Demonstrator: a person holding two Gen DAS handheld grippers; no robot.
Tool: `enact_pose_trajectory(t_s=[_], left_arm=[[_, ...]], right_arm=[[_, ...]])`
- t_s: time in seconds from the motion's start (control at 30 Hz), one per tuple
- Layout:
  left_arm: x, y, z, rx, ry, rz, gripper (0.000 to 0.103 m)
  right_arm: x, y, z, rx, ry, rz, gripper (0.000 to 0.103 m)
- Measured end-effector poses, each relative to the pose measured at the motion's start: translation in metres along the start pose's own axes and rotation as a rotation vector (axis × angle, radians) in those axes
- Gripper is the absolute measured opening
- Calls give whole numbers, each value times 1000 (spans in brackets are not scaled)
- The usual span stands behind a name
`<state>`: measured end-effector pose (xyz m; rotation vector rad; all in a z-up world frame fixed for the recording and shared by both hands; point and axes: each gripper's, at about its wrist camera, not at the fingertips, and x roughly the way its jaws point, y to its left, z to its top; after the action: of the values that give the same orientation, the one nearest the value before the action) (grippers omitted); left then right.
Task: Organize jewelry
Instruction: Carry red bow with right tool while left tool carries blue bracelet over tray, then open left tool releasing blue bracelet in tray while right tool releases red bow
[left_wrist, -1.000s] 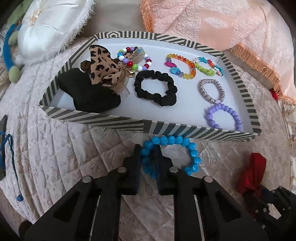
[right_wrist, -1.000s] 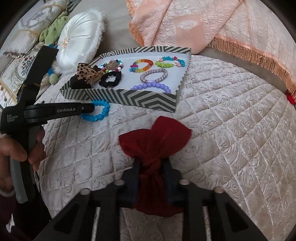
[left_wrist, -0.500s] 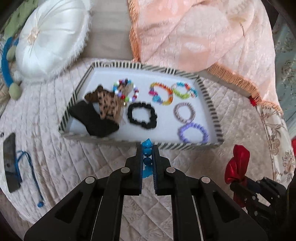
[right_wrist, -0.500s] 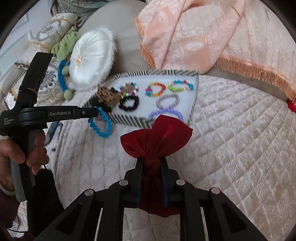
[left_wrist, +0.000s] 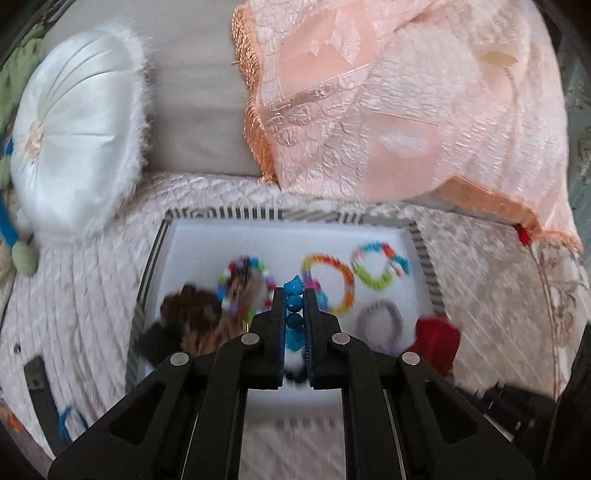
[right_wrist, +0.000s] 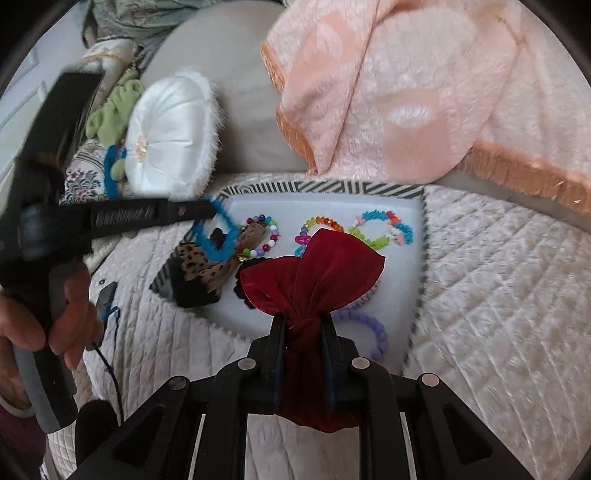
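We are over a bed (right_wrist: 498, 295) with a pale quilted cover, a peach fringed blanket (left_wrist: 388, 103) heaped at the far side and a round white cushion (left_wrist: 74, 133) to the left. On the quilt sits a striped tray (right_wrist: 321, 187) with a white floor, already holding several bead bracelets and hair ties: a rainbow bracelet (left_wrist: 334, 282), a green and blue one (left_wrist: 380, 264), a grey one (left_wrist: 380, 319), a purple one (right_wrist: 369, 328) and a leopard-print scrunchie (right_wrist: 199, 264) at the left end. Our left gripper (left_wrist: 294, 295) is clamped on a blue bead bracelet (right_wrist: 218, 236), which hangs above the left half of the tray, its loop dangling toward the scrunchie. Our right gripper (right_wrist: 303, 325) is clamped on the knot of a red velvet bow (right_wrist: 314, 273), held above the near middle of the tray, its wings spread crosswise to the fingers. Both things lie straight ahead of their grippers, with the tray floor below them. We judge the left hand is nearer to a free spot, at the far left of the tray floor, so the bracelet could go down first, and the bow into the bare strip along the near edge.
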<state>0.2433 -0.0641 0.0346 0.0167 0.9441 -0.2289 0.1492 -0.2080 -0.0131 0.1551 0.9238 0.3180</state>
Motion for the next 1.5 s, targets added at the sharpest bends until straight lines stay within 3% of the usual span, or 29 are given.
enact_pose_trajectory(t_s=[0.3, 0.53, 0.6, 0.67, 0.7, 0.77, 0.8, 1.17, 1.5], left_arm=[[90, 17, 32, -41, 92, 86, 7], [110, 41, 27, -86, 138, 115, 7], [110, 45, 26, -99, 139, 112, 8], [107, 48, 23, -102, 143, 105, 13], [104, 48, 22, -101, 145, 105, 17], [96, 48, 19, -98, 135, 99, 39], [89, 48, 16, -95, 126, 91, 41], [21, 36, -28, -37, 48, 93, 41], [-36, 29, -79, -25, -57, 154, 41]], right_arm=[[67, 0, 17, 15, 98, -15, 16], [97, 0, 20, 55, 151, 1, 17], [97, 1, 21, 55, 134, 5, 25], [95, 1, 21, 60, 126, 14, 38], [91, 0, 20, 67, 123, 18, 40], [83, -1, 18, 73, 110, 26, 40], [79, 0, 16, 72, 100, 28, 40], [9, -2, -8, 63, -51, -94, 40], [-25, 7, -25, 81, -112, -152, 40]])
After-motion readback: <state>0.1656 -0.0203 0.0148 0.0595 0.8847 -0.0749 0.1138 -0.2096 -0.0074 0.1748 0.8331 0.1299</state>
